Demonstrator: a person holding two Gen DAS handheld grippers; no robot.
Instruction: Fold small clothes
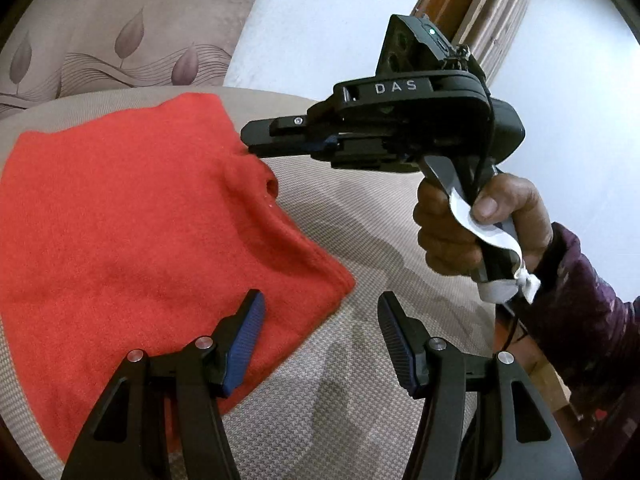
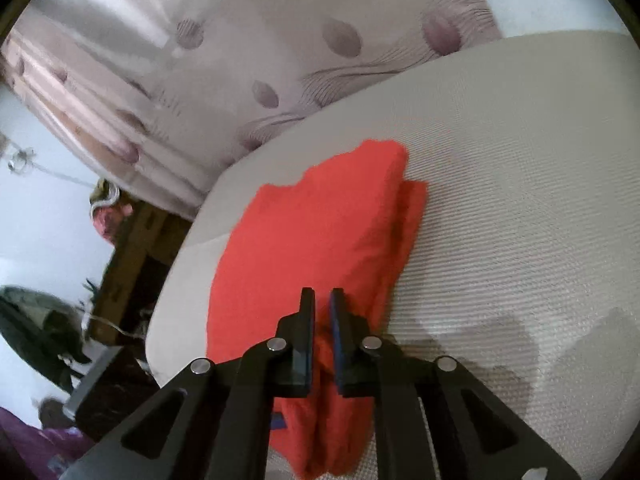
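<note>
A red knit garment [image 1: 132,216] lies on a beige woven cushion [image 1: 360,208]. In the left wrist view my left gripper [image 1: 320,332] is open and empty, hovering over the garment's near right corner. My right gripper [image 1: 256,138] comes in from the right, shut on the garment's right edge and lifting a ridge of cloth. In the right wrist view the right gripper [image 2: 322,320] is shut on a fold of the red garment [image 2: 312,240], which stretches away from the fingers with a folded layer on its right side.
A patterned curtain or headboard [image 1: 120,32] with leaf prints stands behind the cushion. A wooden door frame [image 1: 476,8] is at the back right. Furniture and clutter [image 2: 60,320] sit beyond the cushion's left edge [image 2: 176,264].
</note>
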